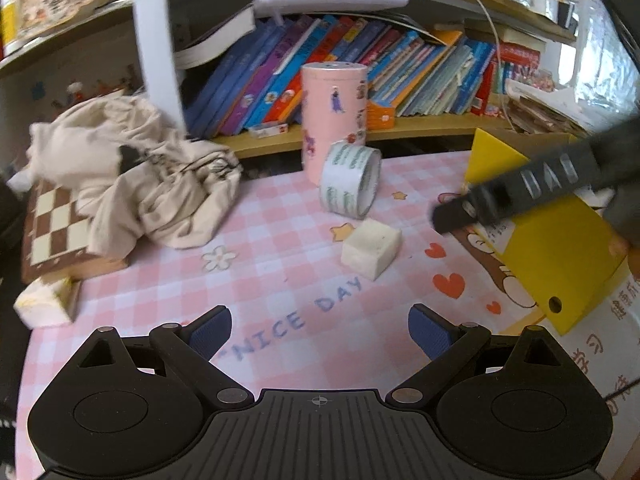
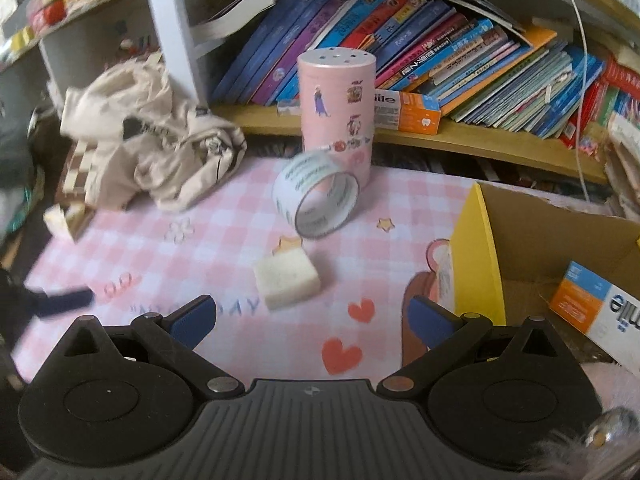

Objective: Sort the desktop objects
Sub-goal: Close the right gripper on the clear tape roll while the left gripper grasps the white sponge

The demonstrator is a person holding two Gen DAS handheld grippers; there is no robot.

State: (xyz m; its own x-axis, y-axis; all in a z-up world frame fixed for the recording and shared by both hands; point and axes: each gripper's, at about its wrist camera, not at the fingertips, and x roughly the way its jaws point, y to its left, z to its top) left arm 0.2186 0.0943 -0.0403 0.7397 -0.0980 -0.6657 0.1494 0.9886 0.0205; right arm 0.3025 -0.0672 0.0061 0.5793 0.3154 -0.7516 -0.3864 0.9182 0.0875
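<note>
A cream foam block (image 1: pixel 371 253) (image 2: pixel 287 279) lies on the pink checked mat. A roll of clear tape (image 1: pixel 351 178) (image 2: pixel 316 199) leans against a tall pink sticker-covered canister (image 1: pixel 334 120) (image 2: pixel 337 110) behind it. A yellow cardboard box (image 1: pixel 552 236) (image 2: pixel 520 248) stands on the right and holds an orange, blue and white carton (image 2: pixel 596 304). My left gripper (image 1: pixel 320 330) is open and empty, in front of the block. My right gripper (image 2: pixel 310 318) is open and empty, close to the block; it crosses the left wrist view as a blurred black bar (image 1: pixel 520 192).
A crumpled cream cloth (image 1: pixel 136 176) (image 2: pixel 152 148) lies over a chessboard box (image 1: pixel 60 232) on the left. A shelf of leaning books (image 1: pixel 360 68) (image 2: pixel 420 52) runs along the back. A white lamp arm (image 1: pixel 156 40) stands at the back left.
</note>
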